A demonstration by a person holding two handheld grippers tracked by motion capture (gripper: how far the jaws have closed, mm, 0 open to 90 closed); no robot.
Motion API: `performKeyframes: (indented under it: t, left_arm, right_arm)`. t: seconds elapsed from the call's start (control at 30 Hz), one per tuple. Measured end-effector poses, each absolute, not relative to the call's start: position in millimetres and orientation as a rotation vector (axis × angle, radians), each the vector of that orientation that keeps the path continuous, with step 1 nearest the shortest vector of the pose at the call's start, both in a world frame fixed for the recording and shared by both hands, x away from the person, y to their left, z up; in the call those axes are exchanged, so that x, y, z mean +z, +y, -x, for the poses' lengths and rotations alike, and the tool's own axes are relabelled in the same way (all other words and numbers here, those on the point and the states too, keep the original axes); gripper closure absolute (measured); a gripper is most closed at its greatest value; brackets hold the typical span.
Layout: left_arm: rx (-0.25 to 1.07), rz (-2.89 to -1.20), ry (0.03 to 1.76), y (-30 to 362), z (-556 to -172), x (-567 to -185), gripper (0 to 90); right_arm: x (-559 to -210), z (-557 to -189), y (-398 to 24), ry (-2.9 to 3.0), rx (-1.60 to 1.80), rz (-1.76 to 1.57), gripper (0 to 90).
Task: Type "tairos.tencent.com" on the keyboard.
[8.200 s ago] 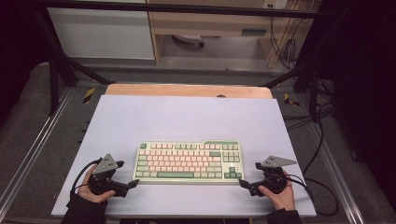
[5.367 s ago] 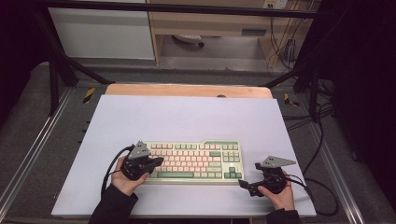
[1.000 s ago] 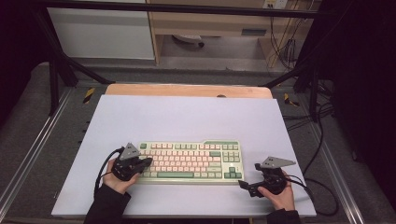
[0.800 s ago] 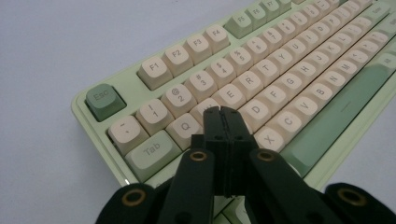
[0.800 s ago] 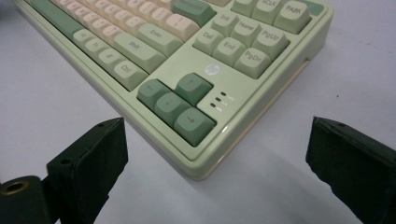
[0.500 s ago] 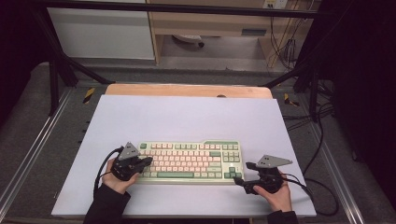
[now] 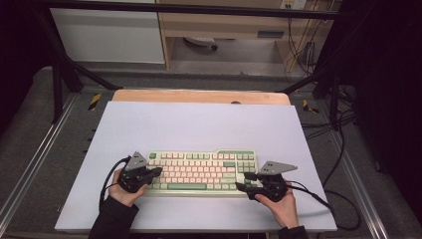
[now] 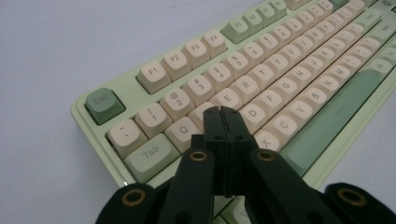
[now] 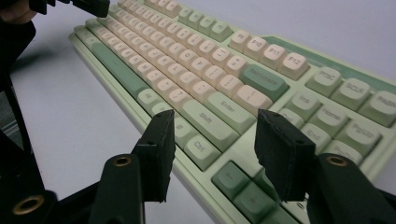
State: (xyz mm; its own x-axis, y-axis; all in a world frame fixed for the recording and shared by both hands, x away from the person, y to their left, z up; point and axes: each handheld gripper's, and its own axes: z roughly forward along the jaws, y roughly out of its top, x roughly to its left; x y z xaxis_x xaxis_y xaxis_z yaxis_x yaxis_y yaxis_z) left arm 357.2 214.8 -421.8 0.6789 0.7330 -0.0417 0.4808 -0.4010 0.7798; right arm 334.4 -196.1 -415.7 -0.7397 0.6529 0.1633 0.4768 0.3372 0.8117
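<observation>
A pale green keyboard (image 7: pixel 201 173) with cream and green keys lies near the front of the white mat. My left gripper (image 7: pixel 158 172) is shut with nothing in it, its tips (image 8: pixel 221 112) hovering over the letter keys beside Q and the keyboard (image 8: pixel 299 70) stretching away behind. My right gripper (image 7: pixel 242 182) reaches over the keyboard's front right corner. Its jaws (image 9: pixel 212 135) have just been closing and stand partly apart above the Shift and Ctrl keys of the keyboard (image 9: pixel 210 70), pressing on nothing. The left gripper (image 9: pixel 88 5) shows far off at the top left.
The white mat (image 7: pixel 199 124) covers the table, with a wooden strip (image 7: pixel 199 96) along its far edge. Black cables (image 7: pixel 343 199) trail off to the right of the mat. Metal rails (image 7: pixel 30 164) run along both sides.
My right gripper has moved left onto the keyboard's front right corner and its jaws have narrowed. The left gripper has stayed put at the keyboard's left end.
</observation>
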Motion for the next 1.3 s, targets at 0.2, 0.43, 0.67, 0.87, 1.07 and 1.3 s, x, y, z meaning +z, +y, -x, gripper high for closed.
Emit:
performKeyframes:
  t: [0.2,0.43,0.67,0.87,1.07,1.3]
  left_arm:
    - [0.394,-2.076,0.931,215,-357,-422,89.9]
    - [0.395,-2.079,0.929,214,-357,-422,89.9]
    - [0.395,-2.078,0.926,214,-357,-422,89.8]
    - [0.396,-2.075,0.926,215,-357,-421,89.9]
    - [0.394,-2.079,0.922,214,-357,-422,89.9]
    - [0.393,-2.077,0.923,214,-357,-422,89.9]
  right_arm:
    - [-415,-339,-176,2.420,1.358,-1.039,57.0]
    - [-414,-343,-159,2.422,1.363,-1.066,65.4]
    - [-412,-348,-143,2.431,1.356,-1.067,73.2]
    - [-411,-354,-131,2.424,1.358,-1.077,79.8]
    - [-411,-359,-120,2.427,1.363,-1.075,83.9]
    - [-411,-366,-108,2.412,1.374,-1.074,90.0]
